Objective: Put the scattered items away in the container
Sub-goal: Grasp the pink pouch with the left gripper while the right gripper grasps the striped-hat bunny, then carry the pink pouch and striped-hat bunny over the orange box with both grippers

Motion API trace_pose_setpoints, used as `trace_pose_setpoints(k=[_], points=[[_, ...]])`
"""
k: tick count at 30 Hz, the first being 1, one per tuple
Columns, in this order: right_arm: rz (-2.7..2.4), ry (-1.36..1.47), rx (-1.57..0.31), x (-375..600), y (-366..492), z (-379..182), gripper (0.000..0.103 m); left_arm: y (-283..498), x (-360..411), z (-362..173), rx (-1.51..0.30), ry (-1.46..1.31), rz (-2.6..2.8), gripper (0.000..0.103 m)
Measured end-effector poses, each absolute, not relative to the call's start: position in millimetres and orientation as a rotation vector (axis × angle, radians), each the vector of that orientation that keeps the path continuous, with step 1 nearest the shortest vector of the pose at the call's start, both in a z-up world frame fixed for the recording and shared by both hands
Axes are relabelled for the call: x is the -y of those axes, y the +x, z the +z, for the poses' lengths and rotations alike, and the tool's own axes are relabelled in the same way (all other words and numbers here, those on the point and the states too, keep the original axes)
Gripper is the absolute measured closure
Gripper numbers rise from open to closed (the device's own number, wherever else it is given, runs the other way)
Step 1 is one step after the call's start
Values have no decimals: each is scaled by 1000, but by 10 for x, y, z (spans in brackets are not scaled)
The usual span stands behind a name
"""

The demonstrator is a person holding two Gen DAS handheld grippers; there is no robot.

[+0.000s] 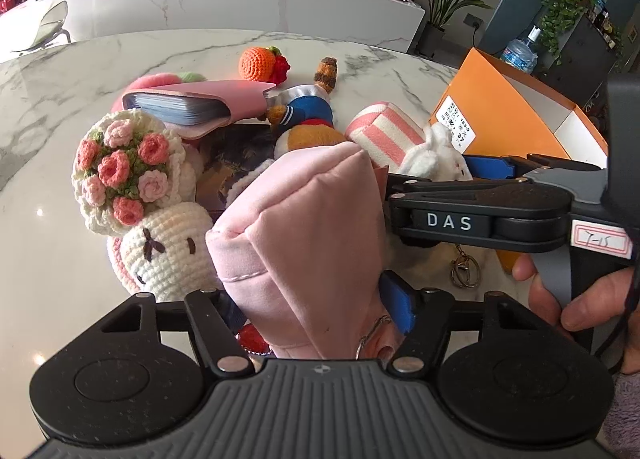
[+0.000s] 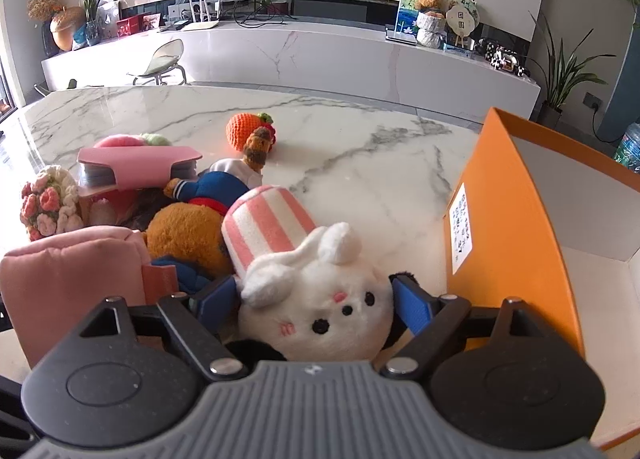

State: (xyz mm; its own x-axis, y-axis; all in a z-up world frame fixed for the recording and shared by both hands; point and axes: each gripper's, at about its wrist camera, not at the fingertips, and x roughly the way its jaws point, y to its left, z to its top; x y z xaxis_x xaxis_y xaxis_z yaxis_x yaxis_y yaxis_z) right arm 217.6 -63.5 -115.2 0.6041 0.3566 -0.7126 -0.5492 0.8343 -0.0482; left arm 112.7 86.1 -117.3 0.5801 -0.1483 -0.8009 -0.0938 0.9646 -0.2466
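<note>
- Left wrist view: left gripper (image 1: 316, 295) clenched on pink plush pouch (image 1: 304, 219)
- Right wrist view: right gripper (image 2: 316, 299) spread wide, released, white plush rabbit (image 2: 320, 299) between its pads
- Orange box (image 2: 516, 219) just right of the rabbit, on marble table (image 2: 380, 163)
- Crochet orange (image 2: 242, 131) far back
</note>
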Motion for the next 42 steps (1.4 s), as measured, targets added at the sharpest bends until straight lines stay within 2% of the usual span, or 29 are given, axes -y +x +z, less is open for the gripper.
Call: trace_pose_setpoints(k=[3,6,8,27,42], points=[[521,-297,-756,616,2147,-1173,22,1092,-858,-1116,-943,-271,-40,48],[521,-304,-754,616,2079,-1160,26,1045,-838,-1066,-936,-264,-44,58],[518,-293,-761,638,2017,-1144,27,1003,-825,-1031,-930,-256,-43,60],[500,-165,-640,1116,1151,-544,29,571,-557,-489,-803,-168,-5,63],[411,-111,-525,1686,1114,42,28,878,-124,23,-711,-148,-126,63]])
